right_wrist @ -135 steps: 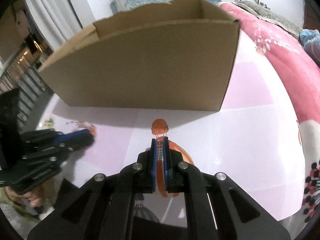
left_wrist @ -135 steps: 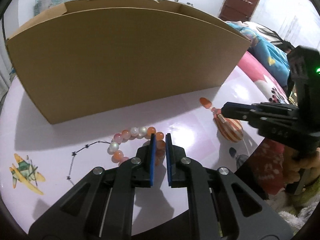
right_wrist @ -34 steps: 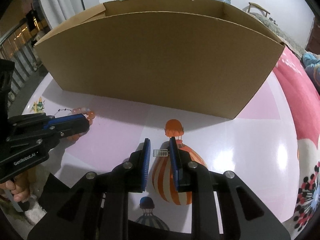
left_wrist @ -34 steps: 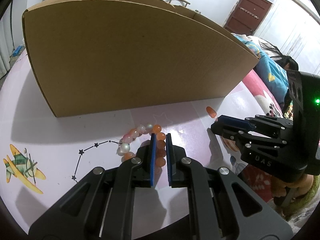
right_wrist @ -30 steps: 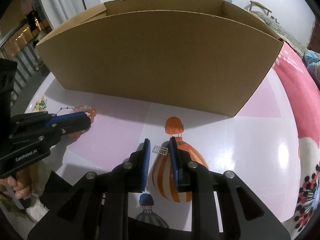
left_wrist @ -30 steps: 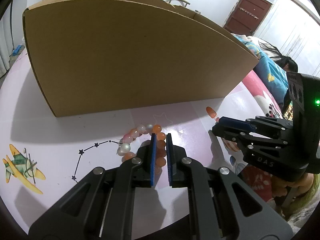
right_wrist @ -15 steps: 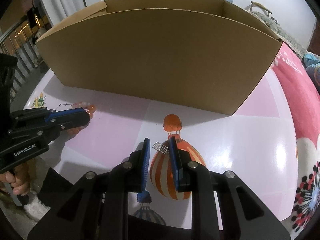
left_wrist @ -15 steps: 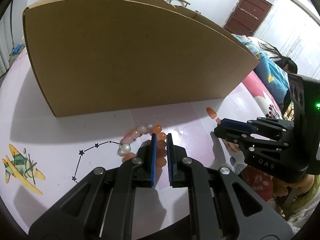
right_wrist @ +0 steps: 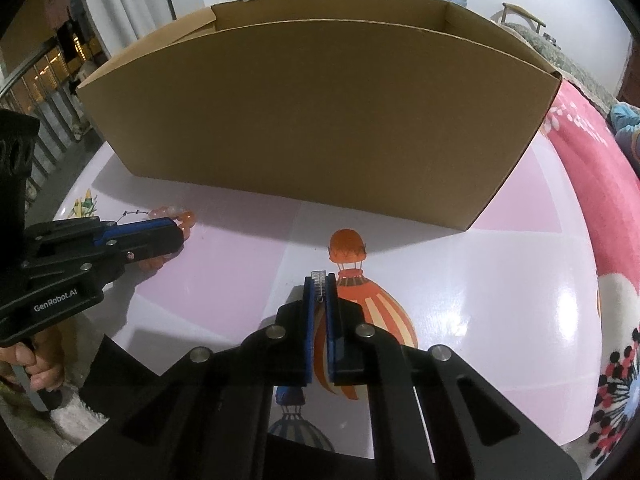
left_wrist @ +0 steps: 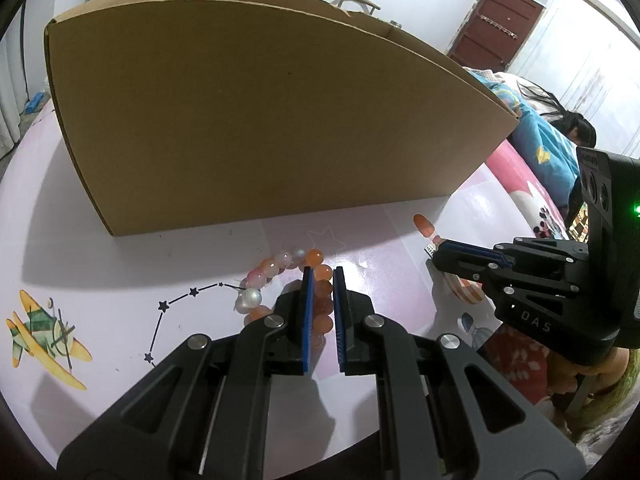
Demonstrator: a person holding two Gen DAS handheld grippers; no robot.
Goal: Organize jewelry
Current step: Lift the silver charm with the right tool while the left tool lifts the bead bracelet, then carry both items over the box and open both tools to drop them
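On the table [left_wrist: 120, 256]: a beaded bracelet [left_wrist: 288, 276] and a small silver clip [right_wrist: 319, 280] are lying in front of the cardboard box [right_wrist: 320, 120].
Left gripper [left_wrist: 320, 280]: its 2 blue pads are pinching one side of the bracelet's ring of pink and orange beads.
Right gripper [right_wrist: 319, 286]: its jaws are squeezing the silver clip at the tips, over the printed orange balloon [right_wrist: 368, 312].
Box: it is standing open-topped, just behind both pieces.

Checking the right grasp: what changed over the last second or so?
The right gripper closed from open onto the small silver clasp, which had lain tilted between its fingers. The left gripper stayed shut on the bracelet; the box hasn't moved.
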